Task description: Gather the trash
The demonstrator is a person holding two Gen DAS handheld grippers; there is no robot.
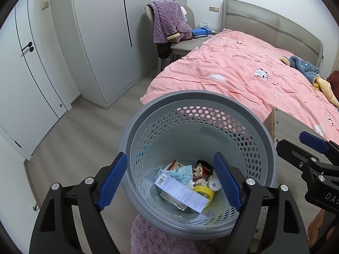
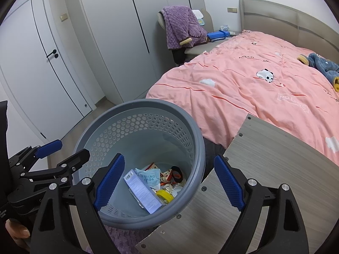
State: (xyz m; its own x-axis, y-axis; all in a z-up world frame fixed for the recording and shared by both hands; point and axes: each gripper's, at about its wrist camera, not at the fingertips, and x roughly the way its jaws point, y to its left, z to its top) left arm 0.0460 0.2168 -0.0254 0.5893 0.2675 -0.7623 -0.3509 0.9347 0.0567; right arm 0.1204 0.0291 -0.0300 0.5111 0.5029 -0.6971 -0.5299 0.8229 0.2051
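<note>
A grey perforated waste basket (image 1: 262, 131) stands on the floor by the bed; it also shows in the right wrist view (image 2: 190, 124). Inside lie a long white-blue box (image 1: 182, 192) (image 2: 142, 192), a yellow tape roll (image 1: 204, 191) (image 2: 164, 195), a blue wipes packet (image 1: 182, 175) (image 2: 150, 176) and several wrappers. My left gripper (image 1: 170, 182) is open and empty over the basket; it also shows in the right wrist view (image 2: 63, 150). My right gripper (image 2: 167, 184) is open and empty above the basket's right rim; it also shows in the left wrist view (image 1: 296, 146).
A wood-grain table top (image 2: 264, 169) sits right of the basket (image 1: 296, 124). A bed with a pink duvet (image 1: 243, 74) (image 2: 243, 80) lies behind. A chair with a purple robe (image 1: 167, 21) (image 2: 182, 25), white wardrobes (image 1: 106, 42) and a purple rug (image 1: 152, 239) are around.
</note>
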